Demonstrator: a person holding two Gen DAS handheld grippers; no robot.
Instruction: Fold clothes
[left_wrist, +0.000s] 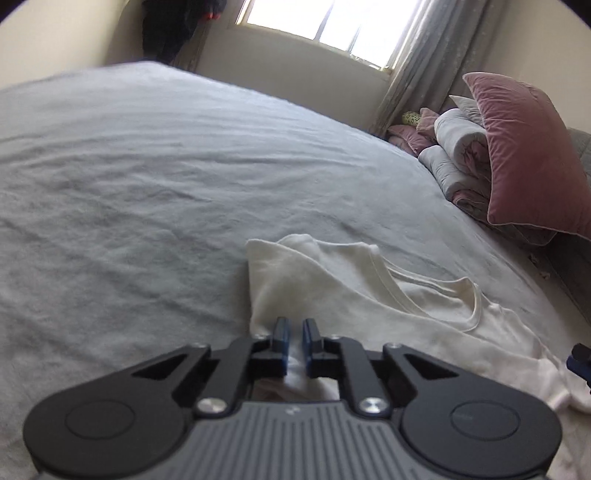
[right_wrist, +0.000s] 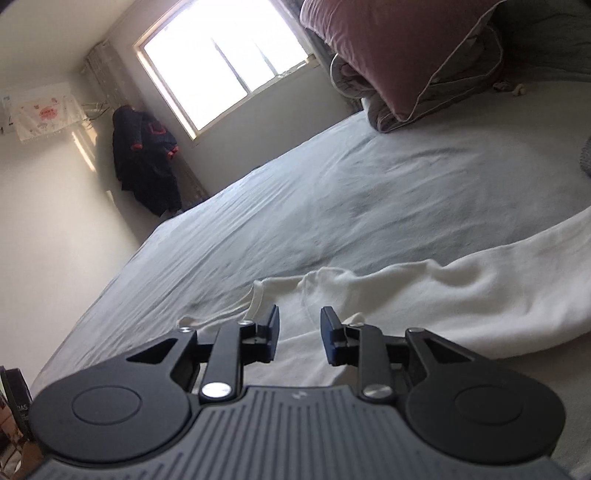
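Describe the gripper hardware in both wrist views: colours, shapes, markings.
Both match. The left gripper and right gripper each have two black fingers faced with blue pads, driven by black linkage arms with silver pivot screws. Behind sits a grey ribbed body flanked by two round black discs, with a small pale logo at its front edge. No cables, hands or sleeves show.

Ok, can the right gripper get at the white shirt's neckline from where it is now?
Probably yes. The right gripper hangs open just above the white shirt, and the neckline lies just beyond its left finger with nothing between them.
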